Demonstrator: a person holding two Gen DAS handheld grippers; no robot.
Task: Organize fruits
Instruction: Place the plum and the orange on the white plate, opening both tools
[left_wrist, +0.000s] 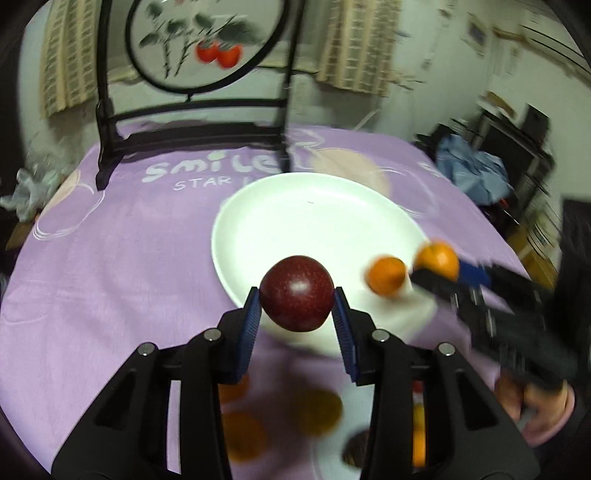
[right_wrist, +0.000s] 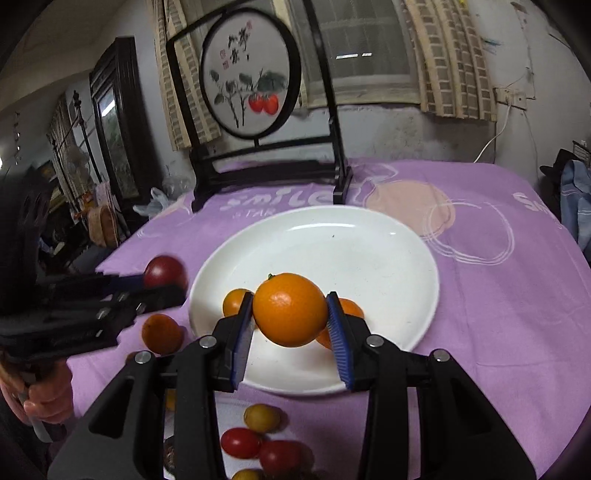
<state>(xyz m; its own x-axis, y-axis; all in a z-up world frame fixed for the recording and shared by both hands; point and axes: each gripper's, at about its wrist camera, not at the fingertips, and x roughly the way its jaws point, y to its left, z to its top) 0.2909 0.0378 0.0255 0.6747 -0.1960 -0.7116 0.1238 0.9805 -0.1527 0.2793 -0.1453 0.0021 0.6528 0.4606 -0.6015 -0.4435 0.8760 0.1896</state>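
Observation:
My left gripper (left_wrist: 297, 301) is shut on a dark red plum (left_wrist: 296, 292) and holds it above the near rim of the white plate (left_wrist: 295, 206). My right gripper (right_wrist: 290, 312) is shut on an orange (right_wrist: 290, 309) above the plate's near part (right_wrist: 369, 258). Two small oranges (right_wrist: 235, 301) lie on the plate under it, one (right_wrist: 349, 308) partly hidden. In the left wrist view the right gripper (left_wrist: 436, 271) shows at the right with its orange (left_wrist: 437, 259) beside another orange (left_wrist: 386, 275). The left gripper with the plum (right_wrist: 164, 271) shows at the left of the right wrist view.
A purple cloth (right_wrist: 498, 295) covers the table. A black-framed round screen (right_wrist: 251, 85) stands behind the plate. Loose fruit lies near me: an orange (right_wrist: 162, 332), a yellow fruit (right_wrist: 261, 417), red tomatoes (right_wrist: 240, 442), and blurred oranges (left_wrist: 317, 411) under the left gripper.

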